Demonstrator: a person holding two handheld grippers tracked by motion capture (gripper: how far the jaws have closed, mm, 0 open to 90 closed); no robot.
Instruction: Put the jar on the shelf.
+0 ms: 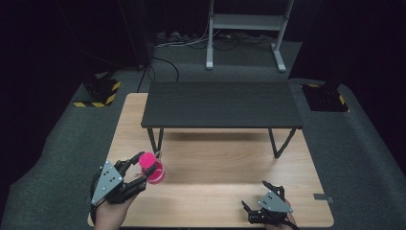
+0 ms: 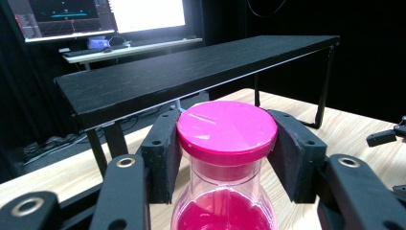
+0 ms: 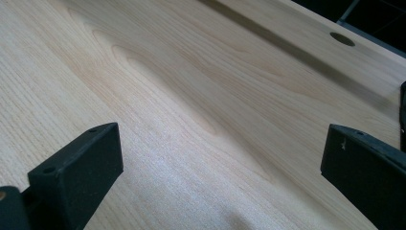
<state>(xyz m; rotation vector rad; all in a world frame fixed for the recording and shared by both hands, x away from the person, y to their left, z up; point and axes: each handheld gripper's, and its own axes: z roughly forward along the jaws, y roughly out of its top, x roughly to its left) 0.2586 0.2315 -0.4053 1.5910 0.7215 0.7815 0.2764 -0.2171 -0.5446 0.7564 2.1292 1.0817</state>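
A: Where's the bottle (image 1: 154, 168) right now?

B: At the near left of the desk (image 1: 225, 163), in the left claw (image 1: 142, 168). In the left gripper view the two pads (image 2: 162, 160) sit on either side of the neck, just under the pink cap (image 2: 226, 132), and seem to press against it. So that claw is closed on the bottle.

A: Why grab it at the neck?

B: My guess is that the neck is the narrowest part, and the cap flares out above the pads. If the bottle slid down, the cap rim would catch on them. It also keeps the bottle upright, which matters since pink stuff shows inside the clear body.

A: Is it standing on the desk or lifted?

B: I can't tell. The high view shows it low over the wood, but the base is hidden.

A: And the right claw (image 1: 254, 203)?

B: Near the right front edge of the desk, well apart from the bottle. Its view shows both jaws spread wide with bare wood between them, holding nothing. It looks parked out of the way, perhaps ready to help.

A: What's the black shelf (image 1: 222, 104) for?

B: It stands on legs across the far half of the desk, bare on top. It could be where the bottle goes, but that's only a guess.
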